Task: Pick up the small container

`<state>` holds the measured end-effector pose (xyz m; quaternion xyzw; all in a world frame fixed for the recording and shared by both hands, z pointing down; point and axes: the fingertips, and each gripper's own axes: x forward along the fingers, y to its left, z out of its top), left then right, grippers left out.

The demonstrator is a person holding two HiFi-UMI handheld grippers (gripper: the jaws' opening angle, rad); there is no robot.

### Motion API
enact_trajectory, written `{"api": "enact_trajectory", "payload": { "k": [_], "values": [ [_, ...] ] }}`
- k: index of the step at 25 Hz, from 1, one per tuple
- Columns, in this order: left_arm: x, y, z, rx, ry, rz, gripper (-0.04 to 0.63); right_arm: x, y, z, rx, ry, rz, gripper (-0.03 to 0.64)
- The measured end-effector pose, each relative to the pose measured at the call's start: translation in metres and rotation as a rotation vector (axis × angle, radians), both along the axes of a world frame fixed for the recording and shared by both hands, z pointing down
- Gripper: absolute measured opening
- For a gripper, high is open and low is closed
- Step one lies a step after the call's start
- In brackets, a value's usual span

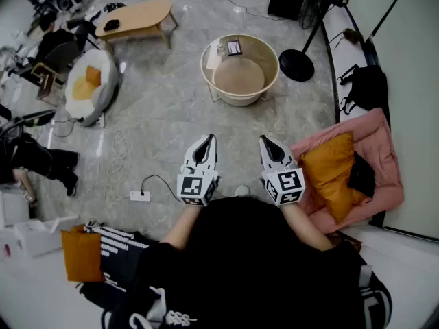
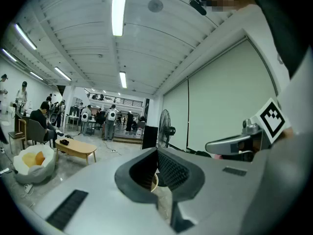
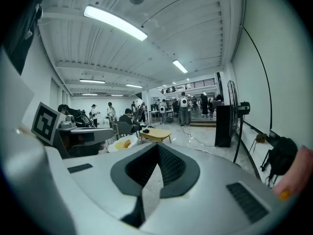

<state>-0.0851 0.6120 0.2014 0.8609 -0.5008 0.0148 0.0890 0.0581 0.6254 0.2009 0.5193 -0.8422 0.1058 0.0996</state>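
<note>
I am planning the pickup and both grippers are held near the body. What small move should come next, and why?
Probably move the left gripper forward toward the round tub and open its jaws. It and the right gripper are both shut and empty, well short of the tub, where a small white container seems to sit by the far rim.

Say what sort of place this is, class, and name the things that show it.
Probably a big open-plan indoor workspace, perhaps a lab or studio: strip lights overhead, people gathered farther back, and a lounge corner with a low wooden table and a beanbag on a polished floor.
</note>
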Motion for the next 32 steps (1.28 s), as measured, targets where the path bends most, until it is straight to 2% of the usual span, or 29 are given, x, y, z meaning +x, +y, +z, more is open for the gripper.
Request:
{"api": "enact_trajectory", "payload": {
  "k": [7,10,13,17,20,24,28,30,32],
  "values": [
    [-0.001,-0.005,0.010,-0.025,0.011,-0.023,0.020,0.020,-0.007,0.009,0.016,-0.113,-0.010,0.021],
    [-0.003,-0.016,0.020,-0.036,0.043,0.003,0.020,0.022,-0.021,0.022,0.003,-0.107,-0.014,0.021],
    [0.000,-0.042,0.039,-0.060,0.022,0.018,0.020,0.024,-0.048,0.035,-0.018,-0.085,-0.007,0.021],
    [0.009,-0.089,0.044,-0.067,0.033,0.039,0.020,0.033,-0.093,0.038,-0.023,-0.057,0.043,0.021],
    [0.013,-0.131,0.047,-0.051,0.039,0.060,0.020,0.042,-0.132,0.042,-0.057,-0.079,0.091,0.021],
    [0.013,-0.193,0.055,-0.084,0.050,0.084,0.020,0.043,-0.186,0.050,-0.084,-0.067,0.098,0.021],
    [0.012,-0.253,0.058,-0.096,0.096,0.132,0.020,0.038,-0.248,0.054,-0.089,-0.028,0.115,0.021],
    [0.008,-0.284,0.060,-0.091,0.079,0.151,0.020,0.034,-0.280,0.054,-0.120,-0.053,0.140,0.021],
    [-0.001,-0.313,0.061,-0.089,0.062,0.161,0.020,0.024,-0.310,0.050,-0.126,-0.038,0.146,0.021]
  ]
}}
